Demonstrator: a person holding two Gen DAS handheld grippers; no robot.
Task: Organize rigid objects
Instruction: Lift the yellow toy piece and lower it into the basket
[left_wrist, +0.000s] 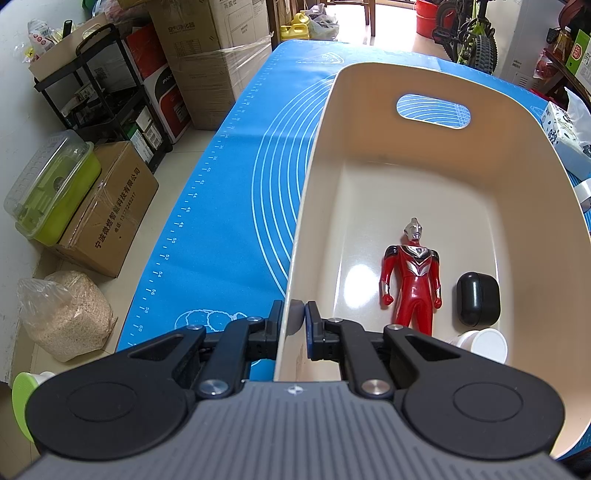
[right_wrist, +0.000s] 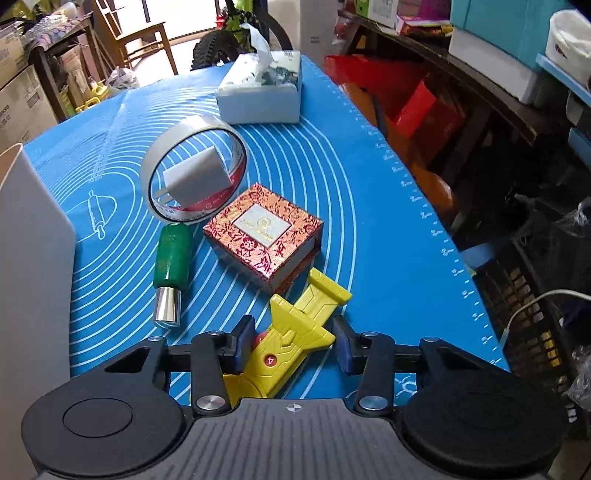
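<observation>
My left gripper (left_wrist: 295, 314) is shut on the near wall of a cream plastic bin (left_wrist: 317, 192), one finger inside and one outside. In the bin lie a red and silver hero figure (left_wrist: 412, 273), a black oval case (left_wrist: 478, 299) and a white cup (left_wrist: 484, 343). In the right wrist view my right gripper (right_wrist: 293, 332) straddles a yellow toy (right_wrist: 299, 325) on the blue mat, with both pads against its sides. Beyond it sit a red patterned box (right_wrist: 264, 236), a green bottle with a silver cap (right_wrist: 173, 258) and a tape ring (right_wrist: 173, 134).
A tissue box (right_wrist: 258, 99) stands at the far end of the blue mat (right_wrist: 351, 184). The bin's outer wall (right_wrist: 33, 240) rises at the left of the right wrist view. Cardboard boxes (left_wrist: 110, 206) and a shelf crowd the floor left of the table; clutter lines the right edge.
</observation>
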